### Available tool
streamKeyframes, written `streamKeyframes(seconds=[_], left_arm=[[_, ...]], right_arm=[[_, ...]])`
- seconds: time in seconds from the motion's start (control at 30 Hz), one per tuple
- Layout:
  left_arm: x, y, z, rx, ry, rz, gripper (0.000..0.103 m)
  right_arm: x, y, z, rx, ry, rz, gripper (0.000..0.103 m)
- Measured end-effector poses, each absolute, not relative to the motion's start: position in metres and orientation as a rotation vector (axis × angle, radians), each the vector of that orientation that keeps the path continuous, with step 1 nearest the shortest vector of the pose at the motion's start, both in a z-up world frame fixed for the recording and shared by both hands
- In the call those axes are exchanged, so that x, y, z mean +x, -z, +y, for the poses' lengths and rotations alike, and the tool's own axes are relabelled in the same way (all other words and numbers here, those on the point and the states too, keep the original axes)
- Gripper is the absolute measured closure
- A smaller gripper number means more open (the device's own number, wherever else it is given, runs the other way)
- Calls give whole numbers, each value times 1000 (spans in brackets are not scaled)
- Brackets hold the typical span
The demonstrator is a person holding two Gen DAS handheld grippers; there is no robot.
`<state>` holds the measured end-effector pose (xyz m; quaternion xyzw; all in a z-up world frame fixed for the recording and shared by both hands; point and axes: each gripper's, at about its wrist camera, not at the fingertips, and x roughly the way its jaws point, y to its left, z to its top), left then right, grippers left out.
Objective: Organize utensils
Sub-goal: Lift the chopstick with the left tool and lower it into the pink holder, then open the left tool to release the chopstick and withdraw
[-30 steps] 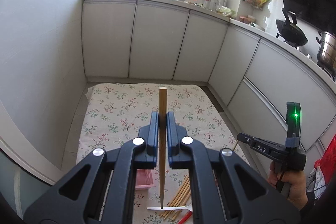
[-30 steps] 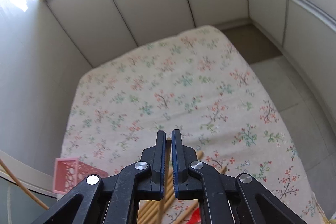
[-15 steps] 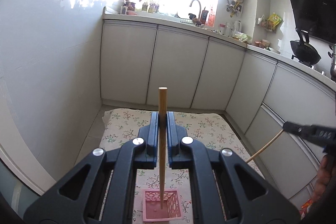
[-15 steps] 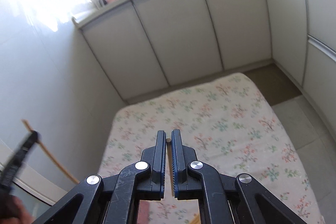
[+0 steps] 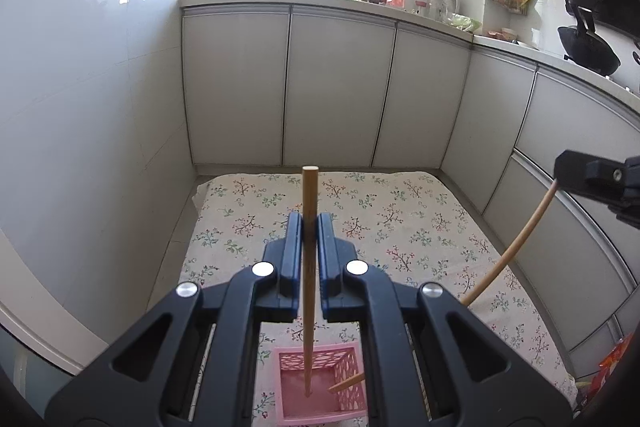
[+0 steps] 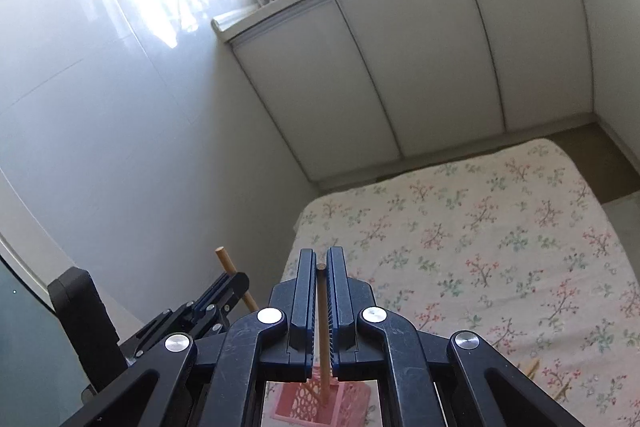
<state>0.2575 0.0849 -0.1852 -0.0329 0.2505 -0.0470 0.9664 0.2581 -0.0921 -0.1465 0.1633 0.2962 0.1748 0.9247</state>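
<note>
- The left claw (image 5: 309,227) is pinched on a chopstick (image 5: 309,267) that stands nearly upright between the pads, blunt end up and thin tip down.
- That tip hangs inside the mouth of the pink basket (image 5: 320,387), which sits on the flowered cloth (image 5: 400,219) right under and just near of this claw.
- The right claw (image 6: 319,267) is likewise pressed shut on a second chopstick (image 6: 323,347). In its own view the stick runs down toward the basket (image 6: 352,403). In the left view it slants in from the right, its lower part hidden behind the claw's frame.
- A slanted stick end shows inside the basket at its right side, likely that same chopstick's tip, though I cannot tell for sure.
- The deciding relation: the basket lies straight below the left chopstick's long axis, so the left hand is the better placed; a short drop and release should do.
- More chopsticks (image 6: 532,371) lie on the cloth to the near right.
- Main risk: the two sticks knocking at the basket's mouth.
</note>
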Motion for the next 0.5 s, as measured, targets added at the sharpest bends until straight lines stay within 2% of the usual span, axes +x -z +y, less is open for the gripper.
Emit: streamKeyframes(seconds=[0.27,0.37,0.43,0.47,0.5], left_arm=[[258,187,81,-48,101,535,95],[256,182,81,-53,108,530,94],[255,177,81,-61,116,534,87],[254,175,81,-64,117,535,79],[253,173,80,-67,118,535,71]], right_arm=[[279,190,-85,334,-354,715,99],[281,193,-89,344,-355,718,94],[282,192,-93,354,-359,716,90],[281,190,-95,356,-361,716,90],[280,188,-97,358,-361,711,81]])
